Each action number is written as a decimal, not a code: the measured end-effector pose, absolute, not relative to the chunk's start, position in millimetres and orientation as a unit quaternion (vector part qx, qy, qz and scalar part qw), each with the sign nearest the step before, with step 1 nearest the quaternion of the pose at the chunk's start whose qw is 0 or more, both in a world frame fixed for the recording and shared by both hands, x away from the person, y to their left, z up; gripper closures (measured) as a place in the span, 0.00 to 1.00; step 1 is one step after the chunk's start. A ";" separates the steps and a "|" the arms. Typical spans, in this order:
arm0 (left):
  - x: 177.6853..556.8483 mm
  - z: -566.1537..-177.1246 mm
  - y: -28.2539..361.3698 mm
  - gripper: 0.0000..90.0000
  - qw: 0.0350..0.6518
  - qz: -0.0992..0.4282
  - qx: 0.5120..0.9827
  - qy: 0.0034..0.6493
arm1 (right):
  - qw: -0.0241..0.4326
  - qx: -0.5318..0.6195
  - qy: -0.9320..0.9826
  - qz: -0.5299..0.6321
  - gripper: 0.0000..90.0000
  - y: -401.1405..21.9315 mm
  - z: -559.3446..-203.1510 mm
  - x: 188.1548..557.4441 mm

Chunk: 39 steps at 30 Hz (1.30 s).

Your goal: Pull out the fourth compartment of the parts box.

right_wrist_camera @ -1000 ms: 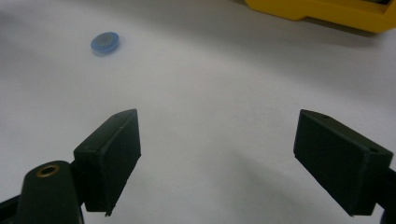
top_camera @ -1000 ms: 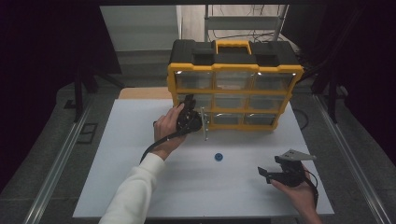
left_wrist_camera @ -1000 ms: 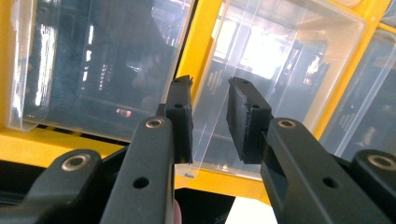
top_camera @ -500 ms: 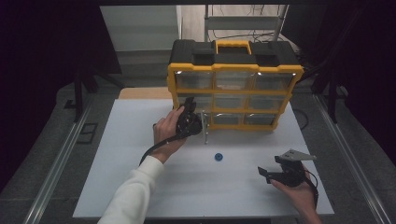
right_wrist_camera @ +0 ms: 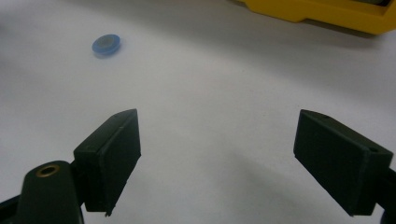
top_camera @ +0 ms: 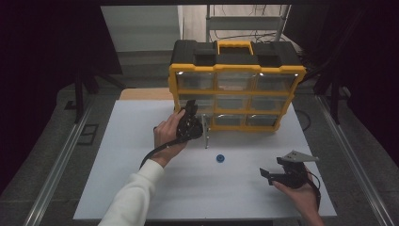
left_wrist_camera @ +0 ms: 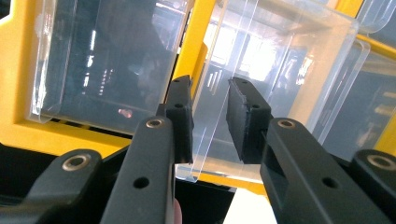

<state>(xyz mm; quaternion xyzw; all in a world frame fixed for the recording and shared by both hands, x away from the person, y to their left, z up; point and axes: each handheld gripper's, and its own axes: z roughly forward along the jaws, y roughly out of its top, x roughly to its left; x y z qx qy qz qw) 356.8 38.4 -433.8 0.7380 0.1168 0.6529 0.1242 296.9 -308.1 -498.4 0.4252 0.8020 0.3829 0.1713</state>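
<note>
drawer front of clear plastic is straddled by the left gripper, narrowly parted, not yet clamped; little has shifted lately. blue disc lies ahead-left of the wide-open, empty right gripper.

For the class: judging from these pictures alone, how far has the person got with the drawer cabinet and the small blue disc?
Looks done: a clear drawer stands partly pulled out of the yellow cabinet. In hand: the left gripper has its jaws either side of that drawer's front lip, a gap showing. Probably left: the blue disc lies alone on the white table, and the right gripper is open and empty, apart from it.
</note>
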 end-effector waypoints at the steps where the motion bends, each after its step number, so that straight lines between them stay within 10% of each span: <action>1: 356.5 -433.9 38.6 0.79 0.125 0.653 0.738 0.117 | 0.171 0.425 0.802 0.383 0.17 -308.0 -498.4 296.9; 39: 336.1 -435.2 43.5 0.79 0.137 0.651 0.739 0.108 | 0.175 0.426 0.801 0.383 0.17 -308.5 -497.9 296.6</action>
